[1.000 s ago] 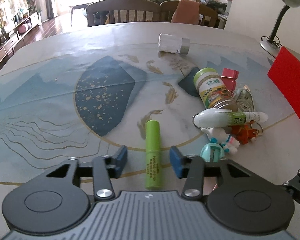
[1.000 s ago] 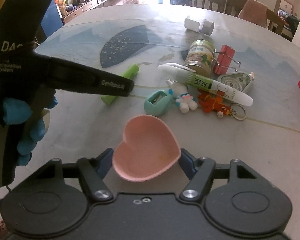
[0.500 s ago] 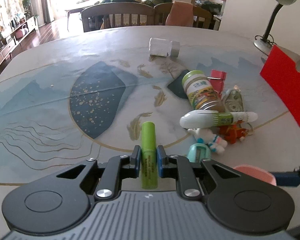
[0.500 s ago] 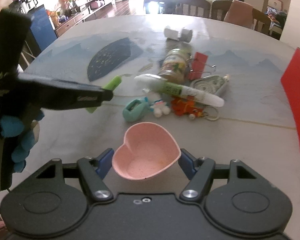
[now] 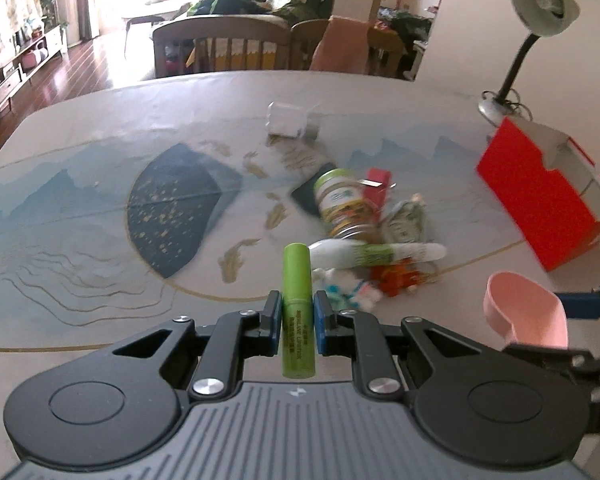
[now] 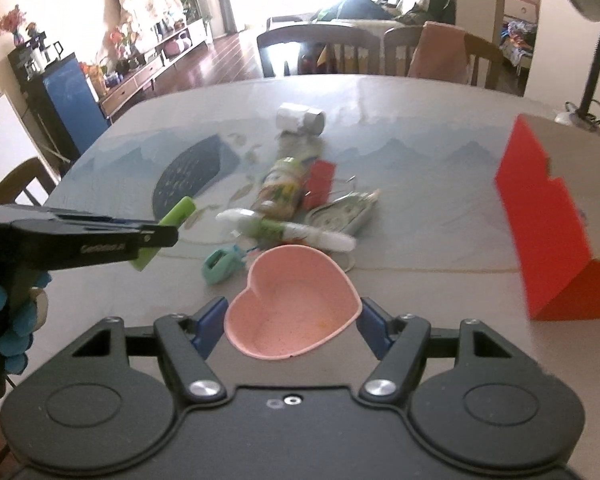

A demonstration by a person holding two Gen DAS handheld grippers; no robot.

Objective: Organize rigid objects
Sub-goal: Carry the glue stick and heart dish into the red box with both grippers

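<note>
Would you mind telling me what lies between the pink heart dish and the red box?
Only bare table separates the pink heart dish from the red box, seen in the right wrist view.

Bench [image 5: 80, 184] with blue-and-gold painted cover. On it: red box [image 5: 540, 200] at right, lamp base [image 5: 490, 106] behind; central cluster: jar [image 5: 342, 206], white tube [image 5: 376, 252], red clip [image 5: 378, 184]; white canister [image 5: 290, 120] beyond.

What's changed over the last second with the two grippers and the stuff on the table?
The left gripper closed on the green tube and lifted it off the table. The right gripper raised the pink heart bowl, still gripped. The jar, white tube and red box stayed put.
</note>
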